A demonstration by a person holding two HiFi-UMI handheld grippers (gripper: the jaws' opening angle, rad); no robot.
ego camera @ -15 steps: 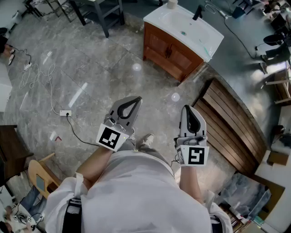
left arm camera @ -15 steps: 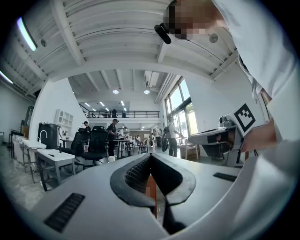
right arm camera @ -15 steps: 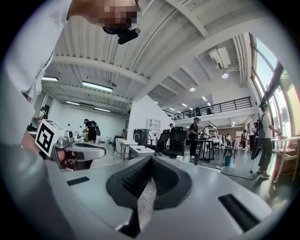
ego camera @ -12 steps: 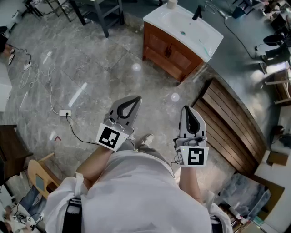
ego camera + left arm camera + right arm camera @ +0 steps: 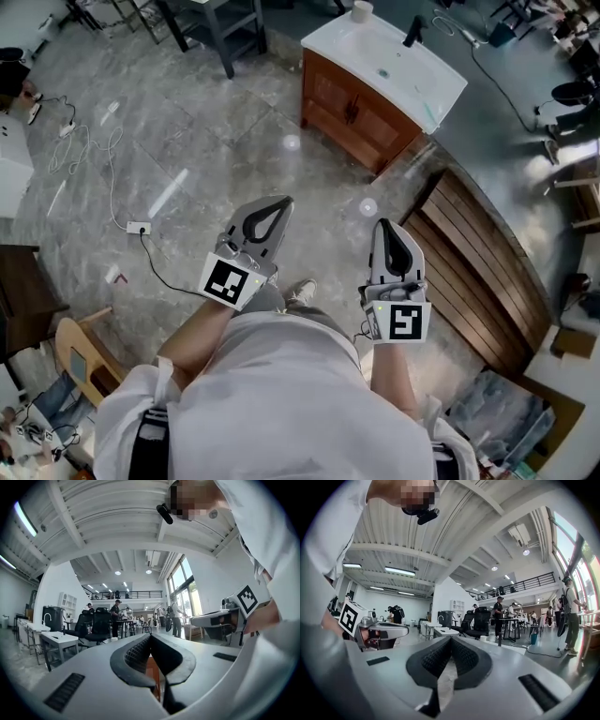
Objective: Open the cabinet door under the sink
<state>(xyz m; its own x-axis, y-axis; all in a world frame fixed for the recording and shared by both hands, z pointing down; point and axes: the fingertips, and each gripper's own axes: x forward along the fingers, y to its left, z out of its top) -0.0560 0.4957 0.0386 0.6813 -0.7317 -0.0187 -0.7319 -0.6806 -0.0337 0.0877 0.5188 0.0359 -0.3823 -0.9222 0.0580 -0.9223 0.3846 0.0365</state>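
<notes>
Cabinet doors (image 5: pixel 361 114) are sitting closed in the front of the vanity (image 5: pixel 323 70), right under the white sink (image 5: pixel 384 58), and no fingers are reaching them. The left gripper (image 5: pixel 277 202) is keeping its fingers pressed together on nothing, and the right gripper (image 5: pixel 386 225) is doing the same. Both are pointing level just in front of the person's waist, well apart from the vanity, with bare grey floor (image 5: pixel 187 141) lying between. A slatted wooden platform (image 5: pixel 478 262) is lying just beside the vanity, at the end nearer the right gripper. A black faucet (image 5: pixel 412 28) is standing at the vanity's far edge, with a pale cup (image 5: pixel 361 9) near it.

The doors are looking like stiff panelled wood, probably hanging on side hinges and swinging lightly, and hardly fragile. Two small dark handles (image 5: pixel 352 110) are showing near the vanity's middle seam, too small for their shape to be read. Pinching one there, farthest from its hinges, is likely offering the easiest pull. The fingers are needing to spread first, and a smooth handle may be slipping out of a shallow grip.
</notes>
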